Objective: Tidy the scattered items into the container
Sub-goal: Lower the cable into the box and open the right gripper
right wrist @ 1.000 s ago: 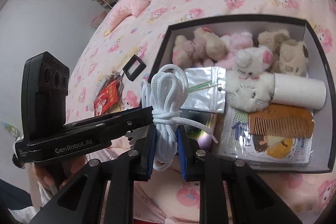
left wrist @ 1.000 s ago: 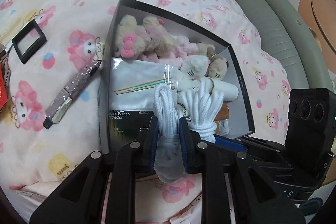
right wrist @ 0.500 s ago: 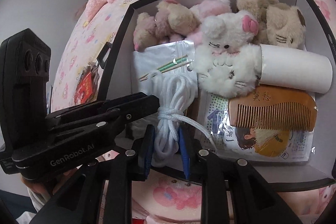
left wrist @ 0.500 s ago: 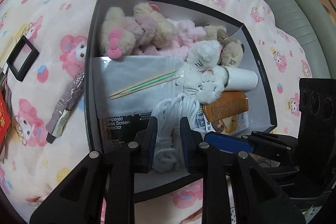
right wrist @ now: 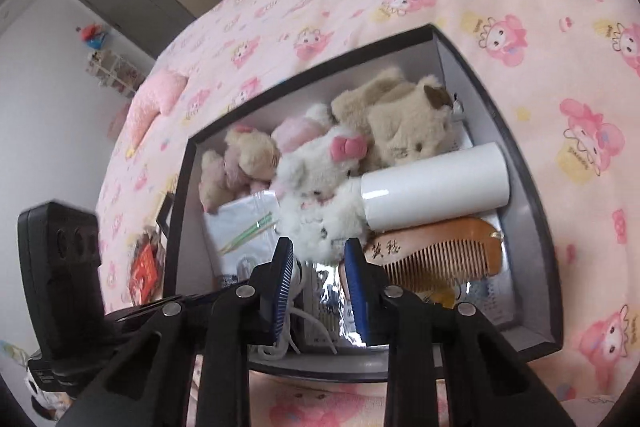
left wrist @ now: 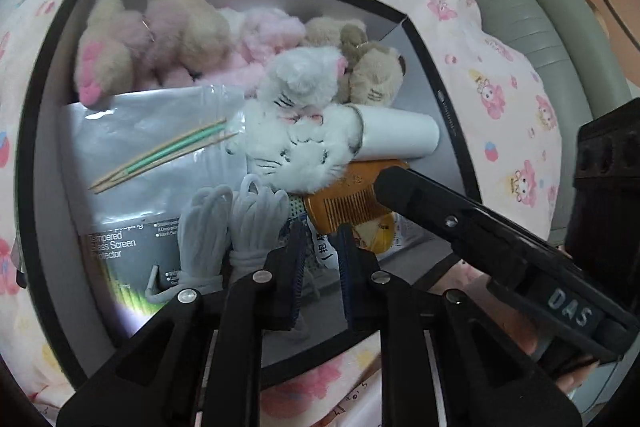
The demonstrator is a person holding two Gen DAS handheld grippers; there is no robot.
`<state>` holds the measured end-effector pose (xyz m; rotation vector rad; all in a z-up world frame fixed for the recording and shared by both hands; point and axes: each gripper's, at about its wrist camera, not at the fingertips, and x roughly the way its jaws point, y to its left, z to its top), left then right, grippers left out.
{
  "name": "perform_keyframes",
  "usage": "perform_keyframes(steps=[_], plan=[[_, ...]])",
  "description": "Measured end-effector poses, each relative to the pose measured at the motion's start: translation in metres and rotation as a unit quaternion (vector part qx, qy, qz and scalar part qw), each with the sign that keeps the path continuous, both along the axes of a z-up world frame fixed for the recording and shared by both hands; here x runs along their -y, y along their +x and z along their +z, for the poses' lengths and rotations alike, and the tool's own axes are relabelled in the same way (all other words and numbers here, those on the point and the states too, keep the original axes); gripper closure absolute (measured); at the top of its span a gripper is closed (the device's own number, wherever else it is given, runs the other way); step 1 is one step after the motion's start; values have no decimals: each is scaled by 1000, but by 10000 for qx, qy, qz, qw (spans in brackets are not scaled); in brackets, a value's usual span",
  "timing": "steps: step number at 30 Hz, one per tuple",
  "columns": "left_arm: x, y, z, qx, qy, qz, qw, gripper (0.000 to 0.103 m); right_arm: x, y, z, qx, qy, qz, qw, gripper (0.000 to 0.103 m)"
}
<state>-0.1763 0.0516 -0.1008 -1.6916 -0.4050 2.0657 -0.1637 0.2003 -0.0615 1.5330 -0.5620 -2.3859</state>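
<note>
Left wrist view: what is entered under the cord?
- One white rope (left wrist: 232, 227), wound into two fat hanks of loops and tied round the waist with its own strand. It lies inside the black, grey-lined box (left wrist: 28, 155), on the screen-protector pack (left wrist: 120, 247), just beside the wooden comb (left wrist: 344, 203).

And the tongs there?
- Left gripper (left wrist: 320, 259): jaws drawn in to a narrow slit with nothing between them. The rope sits just outside its left finger.

Right wrist view: same lot?
- Same rope (right wrist: 298, 277), mostly hidden behind the left blue pad; only a bit of white and a loose tail at the near wall show. The box (right wrist: 532, 195) also holds a white plush cat (right wrist: 320, 195) and a white bottle (right wrist: 436, 183).

Tongs?
- Right gripper (right wrist: 318, 267): jaws apart and closing. Whether the left pad touches the rope, I cannot tell. Nothing is pinched.
</note>
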Motion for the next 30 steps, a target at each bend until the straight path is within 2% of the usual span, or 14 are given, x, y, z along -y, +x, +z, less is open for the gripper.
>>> perform_keyframes(steps=[2, 4, 7, 9, 11, 14, 17, 18, 21, 23, 26, 28, 30], plan=[[-1, -2, -7, 76, -457, 210, 9987, 88, 6, 0, -1, -25, 279, 47, 9996, 79], [9, 0, -8, 191, -734, 620, 9952, 91, 12, -2, -6, 27, 554, 159, 9983, 78], [28, 8, 0, 73, -1085, 1012, 9889, 91, 30, -3, -17, 175, 794, 487, 9955, 78], [41, 12, 7, 75, -799, 1099, 9907, 91, 42, 0, -20, 178, 825, 736, 9937, 78], [52, 15, 14, 60, -459, 1166, 9921, 91, 52, 3, -19, 58, 1061, 860, 9906, 79], [58, 16, 23, -156, -469, 1123, 9924, 90, 64, 4, -25, 82, 1206, 1045, 9872, 79], [50, 13, 16, 52, -123, 826, 9965, 90, 61, 7, -23, 52, 1178, 956, 9884, 79], [46, 14, 13, 66, -139, 734, 9972, 90, 56, 7, -19, -30, 1250, 818, 9888, 79], [33, 15, 3, 100, -561, 650, 9963, 90, 44, 4, -18, -18, 1353, 509, 9895, 78], [33, 16, -3, 120, -880, 717, 9935, 90, 42, 3, -22, 132, 1337, 503, 9897, 78], [30, 17, -3, 82, -1136, 776, 9905, 90, 47, 3, -24, 166, 1353, 585, 9889, 78], [29, 18, -2, -9, -1220, 808, 9892, 90, 49, 4, -23, 147, 1418, 607, 9879, 77], [30, 20, 0, -103, -1091, 829, 9905, 90, 50, 4, -23, 163, 1439, 629, 9875, 77]])
